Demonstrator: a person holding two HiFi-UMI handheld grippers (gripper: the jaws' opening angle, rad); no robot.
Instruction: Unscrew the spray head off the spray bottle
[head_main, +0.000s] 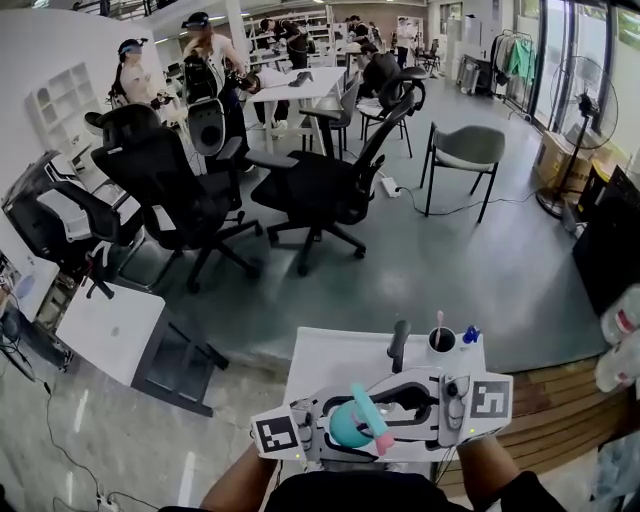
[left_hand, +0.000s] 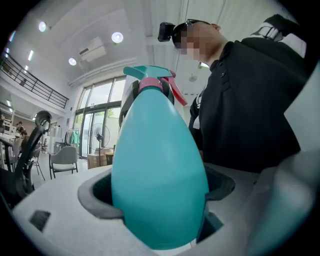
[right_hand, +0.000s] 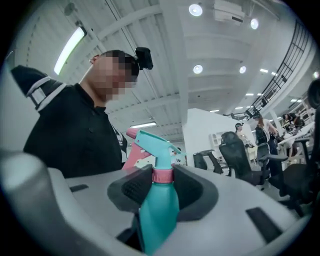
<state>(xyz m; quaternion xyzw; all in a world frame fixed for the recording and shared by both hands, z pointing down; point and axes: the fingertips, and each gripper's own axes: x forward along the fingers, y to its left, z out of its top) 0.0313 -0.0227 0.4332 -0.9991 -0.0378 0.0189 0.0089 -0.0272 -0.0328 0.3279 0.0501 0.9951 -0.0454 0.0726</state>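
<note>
A teal spray bottle with a teal spray head, pink trigger and pink collar is held off the table, close to the person's chest. My left gripper is shut on the bottle's wide egg-shaped body, whose head points up and away from that camera. My right gripper is shut on the pink collar just under the spray head, its dark pads pressing both sides of the neck. In the head view the two grippers meet over the near table edge.
A white table lies just ahead, with a cup of pens and a black upright handle at its far edge. Beyond it black office chairs and a grey chair stand on the floor. People stand far back.
</note>
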